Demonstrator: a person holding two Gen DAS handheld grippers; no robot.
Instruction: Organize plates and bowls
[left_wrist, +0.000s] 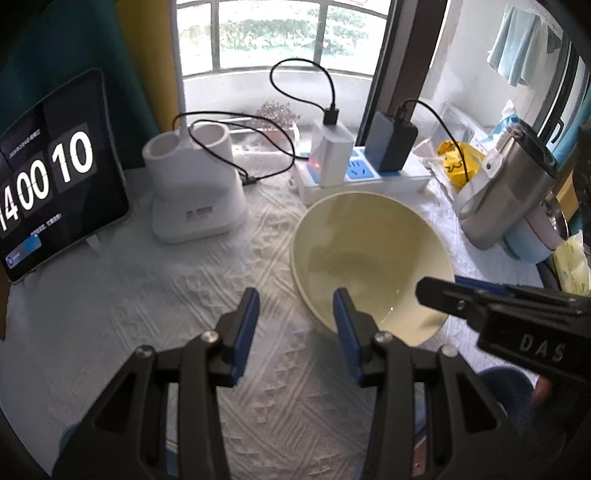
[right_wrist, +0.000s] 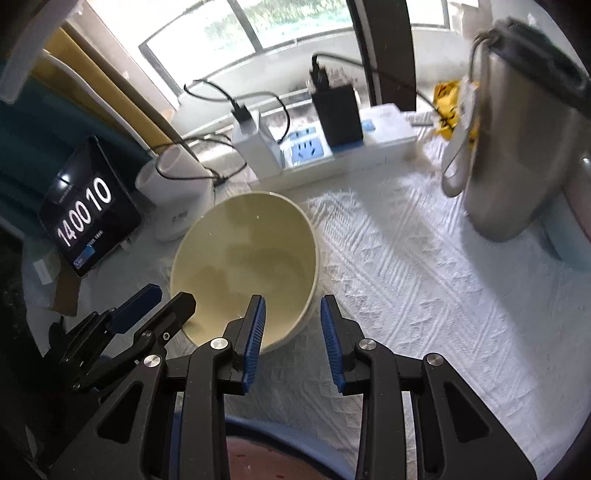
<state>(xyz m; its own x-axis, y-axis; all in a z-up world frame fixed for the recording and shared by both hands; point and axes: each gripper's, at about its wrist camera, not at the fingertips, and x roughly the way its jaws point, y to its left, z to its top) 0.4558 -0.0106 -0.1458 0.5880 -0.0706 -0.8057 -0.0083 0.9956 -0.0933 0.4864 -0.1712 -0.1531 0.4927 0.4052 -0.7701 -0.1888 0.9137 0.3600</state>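
Tongs in both hands hang over a desk covered with a white textured cloth, pointing steeply down. The left tongs stand spread with nothing between their blue pads; their right-hand pad lies in front of the near rim of a pale yellow bowl, though contact cannot be told. The right tongs are also parted and pinch nothing; their left-hand pad overlaps the same bowl at its near rim, while the other pad hangs over bare cloth just beside it. The bowl sits open side up on the cloth and looks empty, straddled by the two tools, each of which shows at the edge of the other's view.

Beyond the bowl, farther from the tongs, a white power strip carries a white charger and a dark adapter with black cables. Left of the left tongs stands a tablet showing a flip clock, with a white holder beside it. Right of the right tongs stands a steel tumbler.
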